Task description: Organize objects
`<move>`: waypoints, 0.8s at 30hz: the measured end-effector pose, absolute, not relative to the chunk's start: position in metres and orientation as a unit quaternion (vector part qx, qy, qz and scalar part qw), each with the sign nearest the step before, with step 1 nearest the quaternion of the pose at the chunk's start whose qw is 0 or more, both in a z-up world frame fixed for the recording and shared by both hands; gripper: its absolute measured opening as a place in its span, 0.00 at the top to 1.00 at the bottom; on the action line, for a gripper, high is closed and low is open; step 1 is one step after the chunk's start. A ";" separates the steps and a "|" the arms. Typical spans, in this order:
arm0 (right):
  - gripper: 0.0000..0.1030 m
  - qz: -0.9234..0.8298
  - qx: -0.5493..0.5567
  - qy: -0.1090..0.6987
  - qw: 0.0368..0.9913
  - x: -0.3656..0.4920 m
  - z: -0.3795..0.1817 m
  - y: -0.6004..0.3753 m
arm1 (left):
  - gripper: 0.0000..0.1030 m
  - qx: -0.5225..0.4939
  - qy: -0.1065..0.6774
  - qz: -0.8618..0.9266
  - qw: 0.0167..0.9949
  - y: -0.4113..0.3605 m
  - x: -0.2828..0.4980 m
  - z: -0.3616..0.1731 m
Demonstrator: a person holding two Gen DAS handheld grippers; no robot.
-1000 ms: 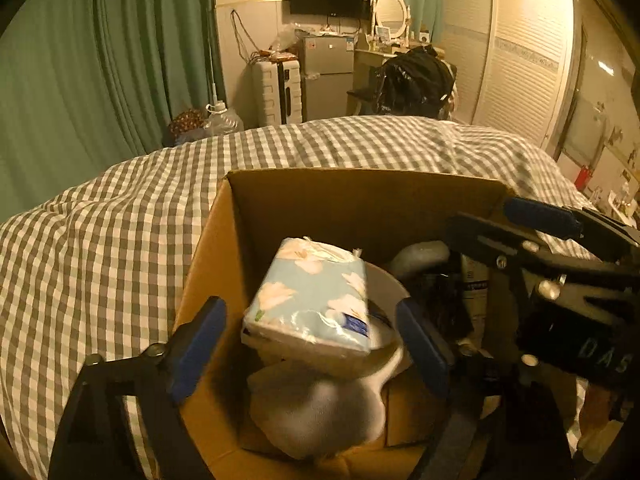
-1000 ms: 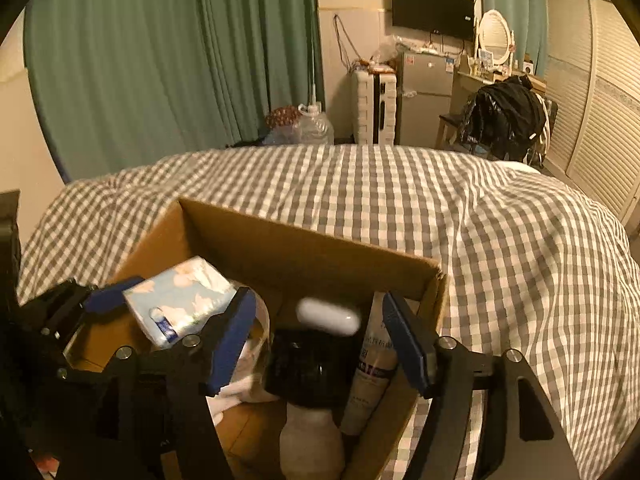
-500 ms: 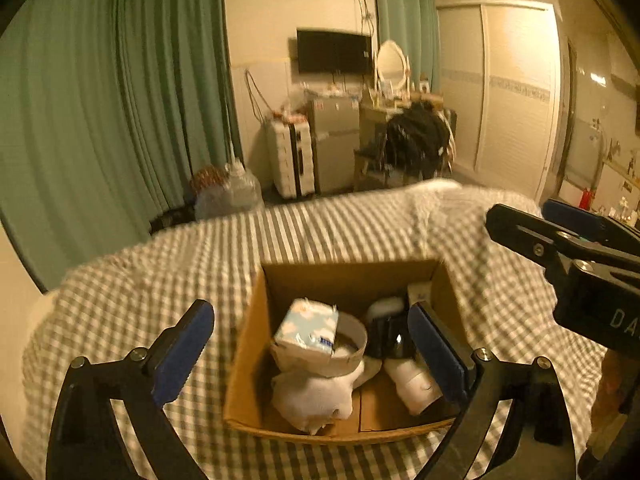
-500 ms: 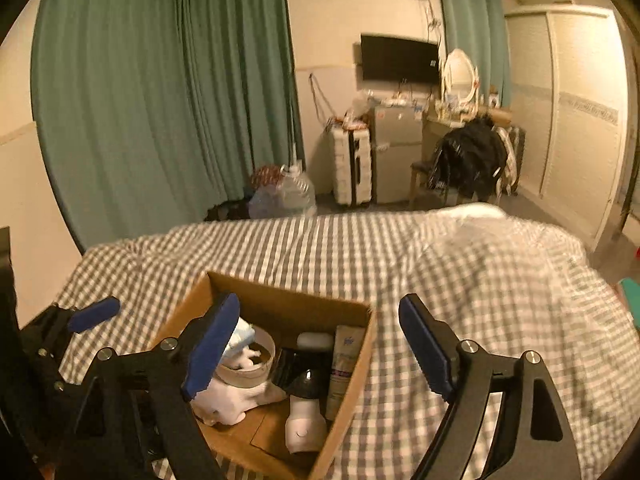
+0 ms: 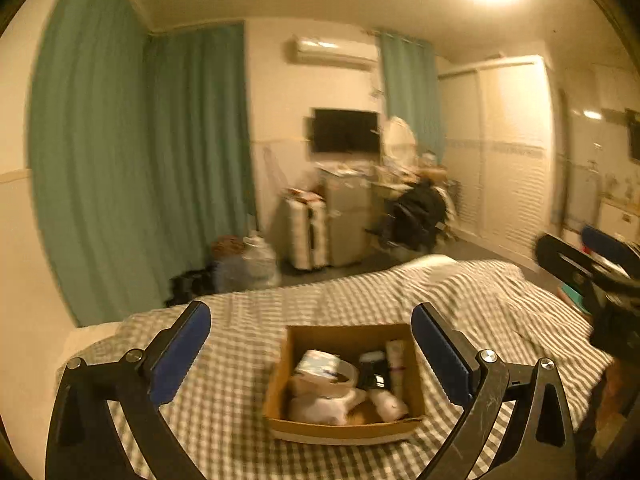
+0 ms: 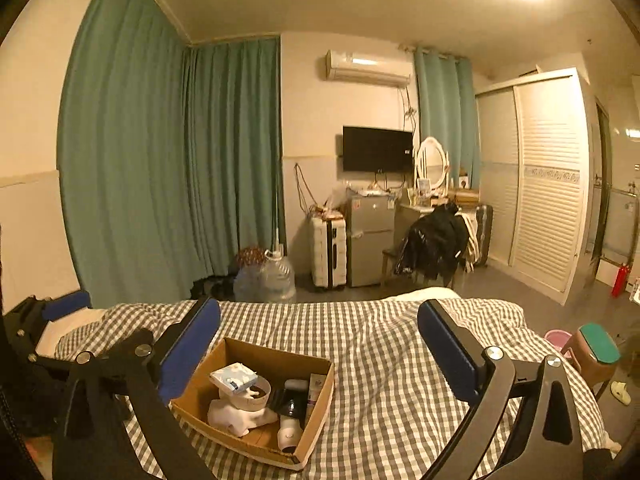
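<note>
A grey-and-white checked bedcover carries a brown cardboard box — inside, a pale blue flower-printed tissue pack and a white plush toy. Teal-green curtains hang behind; a black flat television — white slatted wardrobe doors.

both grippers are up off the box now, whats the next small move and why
Probably just hold both back and scan the bed for strays. The left gripper and right gripper have just been opening and stand empty, with nothing between the jaws. The tissue pack, the bowl and the bottles already sit inside the cardboard box, and no loose item shows on the checked bedspread.
</note>
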State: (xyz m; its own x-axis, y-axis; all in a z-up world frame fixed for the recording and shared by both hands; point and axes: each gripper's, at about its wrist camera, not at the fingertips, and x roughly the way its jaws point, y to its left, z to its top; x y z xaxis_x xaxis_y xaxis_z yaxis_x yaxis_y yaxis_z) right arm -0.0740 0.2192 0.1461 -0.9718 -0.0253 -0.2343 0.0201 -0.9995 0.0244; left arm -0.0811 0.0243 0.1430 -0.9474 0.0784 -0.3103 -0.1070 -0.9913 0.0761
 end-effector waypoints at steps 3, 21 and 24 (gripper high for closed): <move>0.02 -0.995 0.098 -0.019 0.022 -0.056 0.143 0.218 | 0.00 -0.144 0.045 0.988 0.022 0.018 -0.070 0.140; 0.01 -0.986 0.164 0.027 0.009 -0.071 -0.011 0.179 | 0.00 -0.174 0.013 0.985 -0.015 -0.031 -0.054 0.015; 0.01 -0.985 0.169 0.024 0.003 -0.075 -0.018 0.180 | 0.00 -0.184 0.008 0.983 -0.019 -0.029 -0.059 0.010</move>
